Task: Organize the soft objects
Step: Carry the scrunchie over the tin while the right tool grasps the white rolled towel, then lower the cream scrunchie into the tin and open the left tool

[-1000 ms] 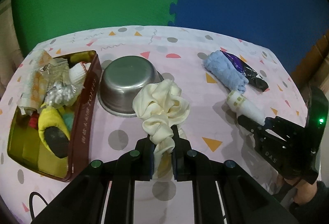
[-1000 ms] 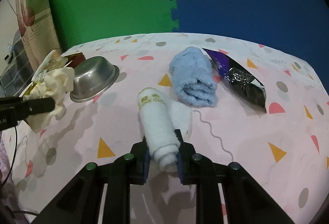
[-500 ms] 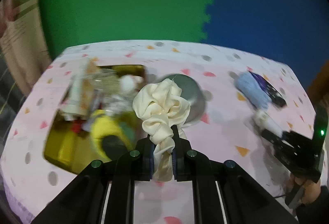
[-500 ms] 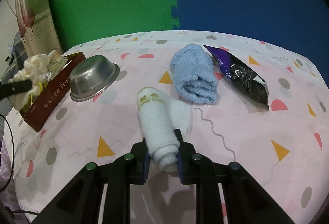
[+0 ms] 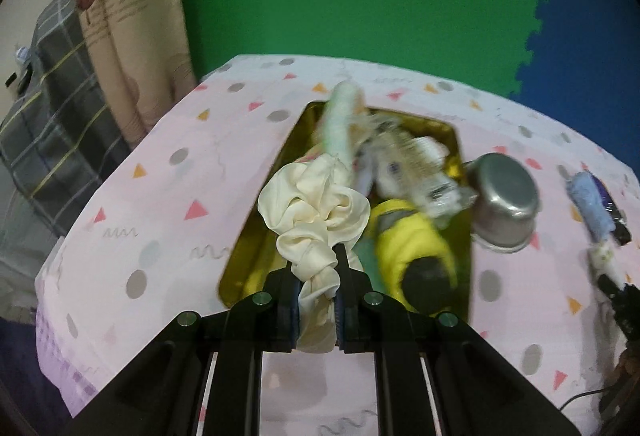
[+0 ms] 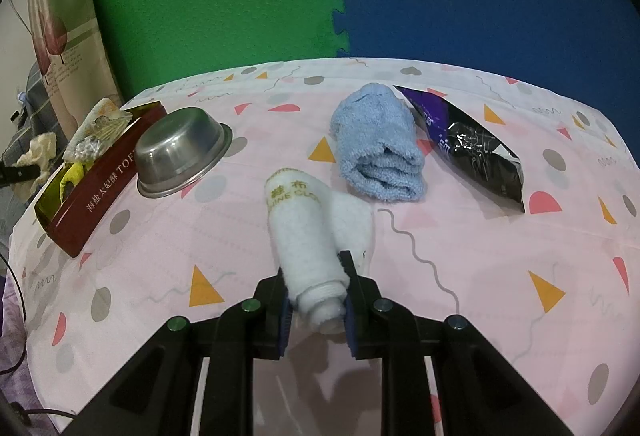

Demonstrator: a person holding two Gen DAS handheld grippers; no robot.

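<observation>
My left gripper (image 5: 316,264) is shut on a cream scrunchie (image 5: 312,212) and holds it over the near end of the dark red tin box (image 5: 464,232). The box holds a yellow plush (image 5: 412,248), wrapped packets and other soft items. The scrunchie also shows at the far left of the right wrist view (image 6: 38,152), beside the box (image 6: 100,192). My right gripper (image 6: 316,272) is shut on a rolled white towel (image 6: 304,232) that rests on the table. A folded blue towel (image 6: 376,152) lies just beyond it.
An upturned steel bowl (image 6: 180,152) sits right of the box, also in the left wrist view (image 5: 504,200). A black and purple snack bag (image 6: 472,144) lies beside the blue towel. The table (image 6: 480,276) has a pink patterned cloth; its left edge is close to the box.
My left gripper has carried the scrunchie leftward from beside the bowl to above the box. My right gripper has stayed shut on the white towel, almost still.
</observation>
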